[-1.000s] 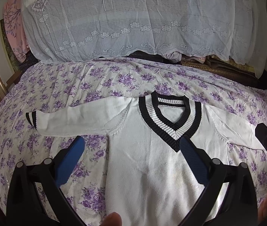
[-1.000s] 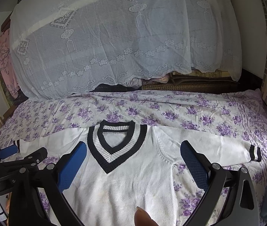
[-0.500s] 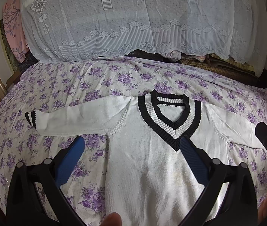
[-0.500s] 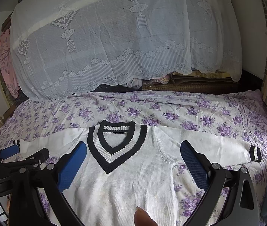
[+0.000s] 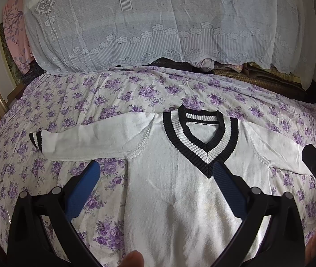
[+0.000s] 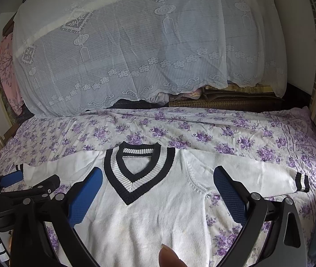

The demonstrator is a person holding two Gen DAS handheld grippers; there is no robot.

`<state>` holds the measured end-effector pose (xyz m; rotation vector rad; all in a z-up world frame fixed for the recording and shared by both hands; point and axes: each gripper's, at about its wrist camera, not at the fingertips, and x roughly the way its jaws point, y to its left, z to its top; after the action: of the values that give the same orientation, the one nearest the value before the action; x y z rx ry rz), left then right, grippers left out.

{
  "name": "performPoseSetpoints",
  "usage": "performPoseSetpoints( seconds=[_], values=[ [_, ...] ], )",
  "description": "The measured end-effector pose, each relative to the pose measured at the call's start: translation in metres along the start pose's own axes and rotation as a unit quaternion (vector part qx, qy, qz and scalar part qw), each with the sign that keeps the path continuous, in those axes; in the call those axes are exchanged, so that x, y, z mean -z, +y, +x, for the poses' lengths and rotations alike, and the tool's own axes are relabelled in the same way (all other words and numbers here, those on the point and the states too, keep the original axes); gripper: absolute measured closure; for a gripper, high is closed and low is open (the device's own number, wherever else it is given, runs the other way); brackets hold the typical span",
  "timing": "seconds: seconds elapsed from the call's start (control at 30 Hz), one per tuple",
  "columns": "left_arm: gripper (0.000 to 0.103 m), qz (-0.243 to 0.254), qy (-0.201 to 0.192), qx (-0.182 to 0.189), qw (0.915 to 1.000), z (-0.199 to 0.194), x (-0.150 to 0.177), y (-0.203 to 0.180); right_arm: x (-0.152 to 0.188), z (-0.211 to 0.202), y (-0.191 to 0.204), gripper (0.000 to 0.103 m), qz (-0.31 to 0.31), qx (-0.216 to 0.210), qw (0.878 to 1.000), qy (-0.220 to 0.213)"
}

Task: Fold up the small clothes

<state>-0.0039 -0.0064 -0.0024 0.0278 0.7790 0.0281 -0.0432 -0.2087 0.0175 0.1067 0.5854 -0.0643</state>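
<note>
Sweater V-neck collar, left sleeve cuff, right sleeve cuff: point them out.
V-neck collar [image 5: 207,163]: left wrist view, at the tip of the V.
left sleeve cuff [image 5: 35,138]: left wrist view, on the black-striped end.
right sleeve cuff [image 6: 302,181]: right wrist view, on the black-striped end.

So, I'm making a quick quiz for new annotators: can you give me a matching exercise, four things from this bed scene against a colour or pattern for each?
Things:
1. sweater body
2. V-neck collar
3. bed sheet
4. gripper pads

Colours or patterns:
A. purple flowers on white
B. plain blue
C. plain white knit
D. black and white stripes

Pairs: 1-C, 2-D, 3-A, 4-B
</note>
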Motion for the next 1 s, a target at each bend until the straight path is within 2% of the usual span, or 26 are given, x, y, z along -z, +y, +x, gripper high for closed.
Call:
performPoseSetpoints(
  seconds=[0.2, 0.37, 0.5, 0.63, 0.77, 0.87, 0.97, 1.0],
  values=[
    [0.004, 0.006, 0.012, -0.012, 0.9998, 0.018, 0.000, -0.003, 0.001, 0.011, 0.001, 0.003, -0.003, 0.005, 1.000, 0.012],
    [0.004, 0.009, 0.047, -0.009, 0.9988, 0.058, 0.007, -0.009, 0.009, 0.053, -0.002, 0.003, -0.001, 0.017, 0.998, 0.064],
    [0.004, 0.032, 0.075, -0.030, 0.9962, 0.099, 0.021, -0.025, 0.025, 0.095, -0.011, 0.003, 0.009, 0.022, 0.993, 0.114],
    [0.004, 0.059, 0.099, -0.061, 0.9915, 0.138, 0.039, -0.041, 0.040, 0.127, -0.025, 0.003, 0.031, 0.011, 0.988, 0.151],
    [0.004, 0.069, 0.119, -0.056, 0.9888, 0.165, 0.058, -0.050, 0.050, 0.145, -0.044, 0.003, 0.068, -0.009, 0.984, 0.166],
    [0.004, 0.072, 0.096, -0.054, 0.9913, 0.168, 0.063, -0.051, 0.062, 0.158, -0.066, 0.003, 0.126, -0.054, 0.973, 0.184],
    [0.004, 0.059, 0.090, -0.036, 0.9935, 0.173, 0.065, -0.046, 0.092, 0.183, -0.107, 0.003, 0.238, -0.091, 0.943, 0.213],
    [0.004, 0.049, 0.092, -0.028, 0.9941, 0.175, 0.065, -0.044, 0.098, 0.180, -0.118, 0.003, 0.264, -0.127, 0.940, 0.173]
  ],
)
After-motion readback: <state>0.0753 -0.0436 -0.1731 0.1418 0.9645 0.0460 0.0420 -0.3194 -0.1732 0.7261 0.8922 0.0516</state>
